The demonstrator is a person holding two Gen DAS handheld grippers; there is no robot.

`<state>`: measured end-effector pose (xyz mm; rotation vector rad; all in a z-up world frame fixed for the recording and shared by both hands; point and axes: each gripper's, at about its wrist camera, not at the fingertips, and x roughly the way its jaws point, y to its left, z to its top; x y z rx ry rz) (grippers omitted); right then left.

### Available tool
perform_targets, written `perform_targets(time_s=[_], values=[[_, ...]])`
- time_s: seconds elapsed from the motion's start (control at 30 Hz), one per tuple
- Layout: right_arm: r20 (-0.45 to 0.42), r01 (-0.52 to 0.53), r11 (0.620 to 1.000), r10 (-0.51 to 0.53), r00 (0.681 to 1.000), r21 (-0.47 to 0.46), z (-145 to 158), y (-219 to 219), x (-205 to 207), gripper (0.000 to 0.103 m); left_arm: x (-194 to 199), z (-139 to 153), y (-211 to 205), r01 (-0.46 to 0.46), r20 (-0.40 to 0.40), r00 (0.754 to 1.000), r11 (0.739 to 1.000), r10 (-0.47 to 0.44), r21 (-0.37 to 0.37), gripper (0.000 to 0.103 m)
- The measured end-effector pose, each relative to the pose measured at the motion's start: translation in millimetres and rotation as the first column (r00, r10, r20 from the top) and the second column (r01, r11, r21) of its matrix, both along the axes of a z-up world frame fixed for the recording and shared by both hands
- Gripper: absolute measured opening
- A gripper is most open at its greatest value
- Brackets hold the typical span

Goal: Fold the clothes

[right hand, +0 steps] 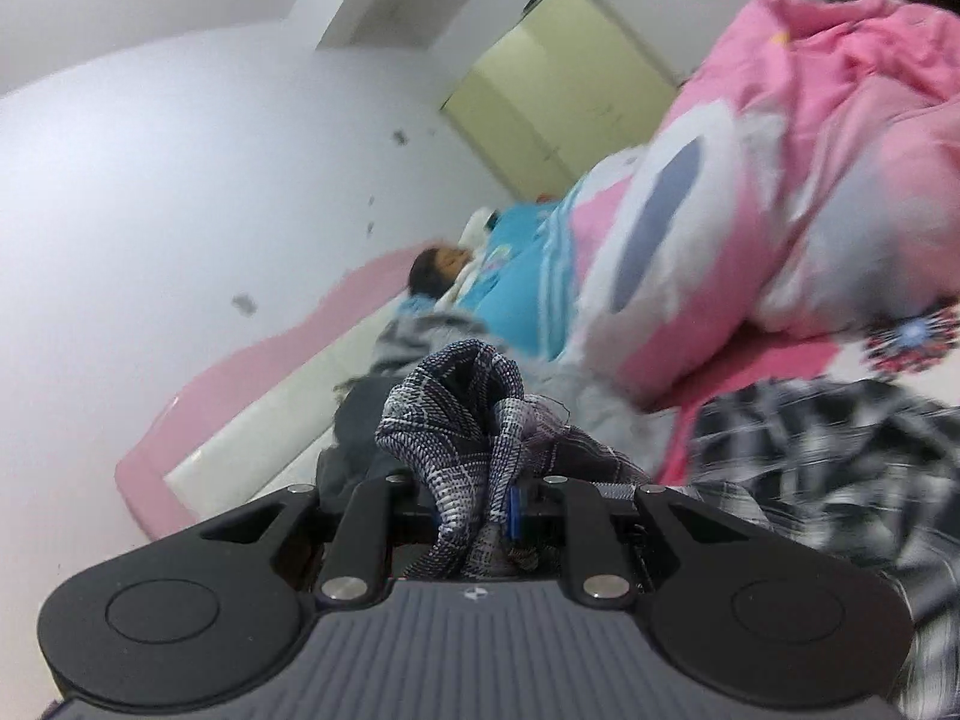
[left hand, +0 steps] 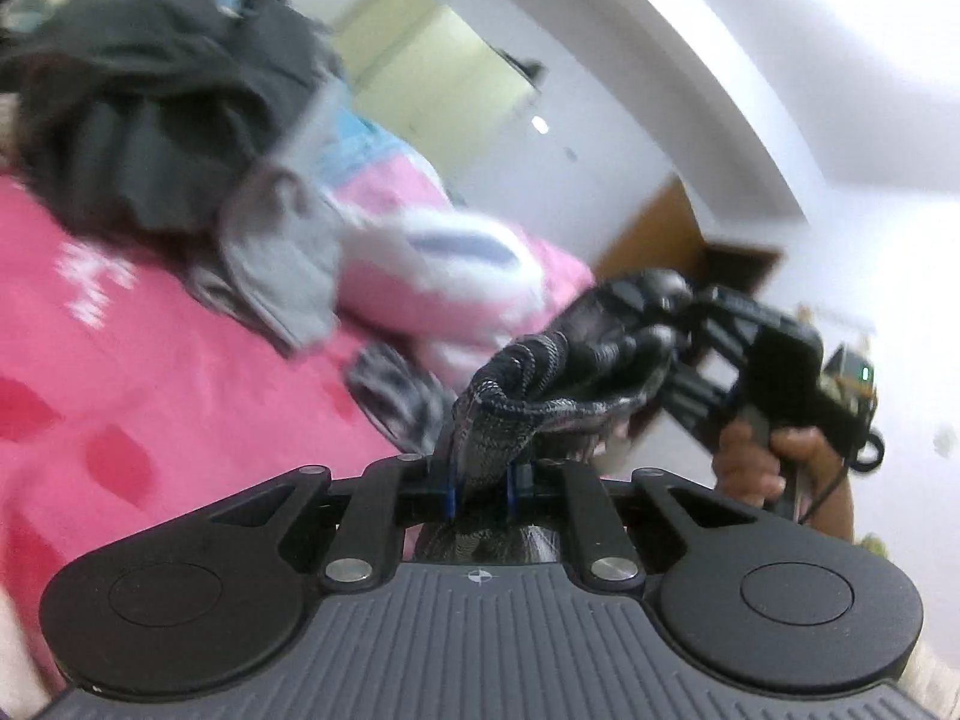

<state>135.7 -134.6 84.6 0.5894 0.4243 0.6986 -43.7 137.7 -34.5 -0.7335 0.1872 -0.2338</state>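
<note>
The left gripper (left hand: 480, 489) is pinched on one end of a dark woven garment (left hand: 540, 384) and the right gripper (left hand: 645, 330) on the other, the cloth held bunched in the air between them above the pink bed (left hand: 150, 372); so little cloth sits in either pinch that a sharp pull apart could tear an end free. To the left a dark clothes pile (left hand: 150, 102) crowds the bed's far side and a pink quilt (right hand: 840, 180) bulks on the right, where someone lies beneath it; the bare pink stretch at the near edge looks the only free room.
</note>
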Motion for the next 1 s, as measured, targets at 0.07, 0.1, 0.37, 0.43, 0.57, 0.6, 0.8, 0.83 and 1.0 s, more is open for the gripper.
perform_targets(time_s=[0.07,0.1,0.37,0.43,0.57,0.6,0.8,0.83,1.0], values=[[-0.012,-0.028,0.999,0.028,1.0,-0.023,-3,31,11,0.02,-1,-1,23,-0.061,-0.002,0.998,0.998,0.06,-0.031,0.011],[-0.019,-0.042,0.999,0.042,0.999,-0.035,-5,47,17,0.02,-1,-2,35,-0.089,-0.007,0.996,0.995,0.089,-0.046,0.012],[-0.075,-0.15,0.979,0.141,0.987,-0.138,-23,169,67,0.02,11,-20,115,-0.273,-0.078,0.961,0.955,0.266,-0.112,0.011],[-0.087,-0.172,0.973,0.16,0.983,-0.157,-27,195,77,0.019,13,-22,132,-0.312,-0.08,0.949,0.943,0.304,-0.116,0.011],[-0.115,-0.211,0.956,0.191,0.975,-0.203,-41,240,96,0.019,20,-28,163,-0.38,-0.109,0.923,0.917,0.369,-0.118,0.011],[-0.128,-0.219,0.951,0.194,0.973,-0.22,-47,250,101,0.019,24,-32,170,-0.391,-0.131,0.917,0.913,0.376,-0.115,0.011],[-0.257,-0.212,0.926,0.133,0.957,-0.311,-98,286,129,0.019,53,-67,195,-0.411,-0.328,0.876,0.903,0.353,-0.126,0.011],[-0.277,-0.208,0.925,0.119,0.953,-0.319,-107,289,133,0.019,56,-70,195,-0.41,-0.344,0.872,0.904,0.348,-0.126,0.011],[-0.342,-0.224,0.901,0.092,0.935,-0.371,-137,312,151,0.021,68,-83,199,-0.411,-0.388,0.856,0.905,0.341,-0.112,0.015]])
